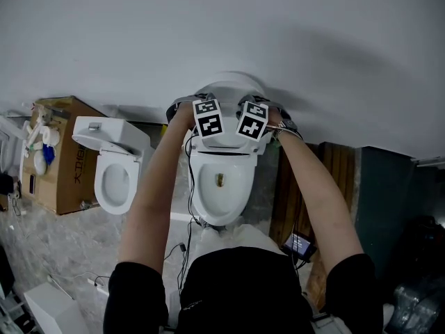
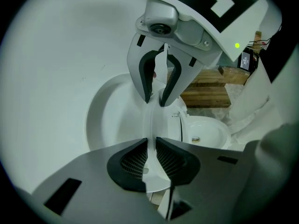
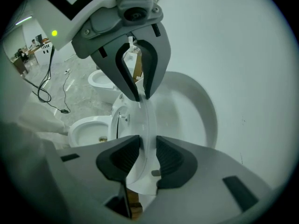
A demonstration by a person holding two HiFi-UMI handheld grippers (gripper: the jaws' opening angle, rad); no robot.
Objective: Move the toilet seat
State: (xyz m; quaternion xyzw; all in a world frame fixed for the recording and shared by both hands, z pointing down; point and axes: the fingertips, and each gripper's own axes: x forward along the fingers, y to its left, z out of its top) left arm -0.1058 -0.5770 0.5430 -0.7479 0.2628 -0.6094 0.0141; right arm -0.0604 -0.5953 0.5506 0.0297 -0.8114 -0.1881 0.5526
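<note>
Head view showed both arms (image 1: pixel 156 179) reaching forward. Left tongs (image 2: pixel 150 157) and right tongs (image 3: pixel 147 154) each clenched the raised toilet seat (image 3: pixel 148 125) edge, near the wall (image 1: pixel 292 33).

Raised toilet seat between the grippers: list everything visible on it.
The seat is white, glossy and plastic-looking, a thin rim seen edge-on. It stands raised near upright over the open bowl, in front of the lid, which is at the wall. The left gripper and right gripper each clamp its edge, side by side.
</note>
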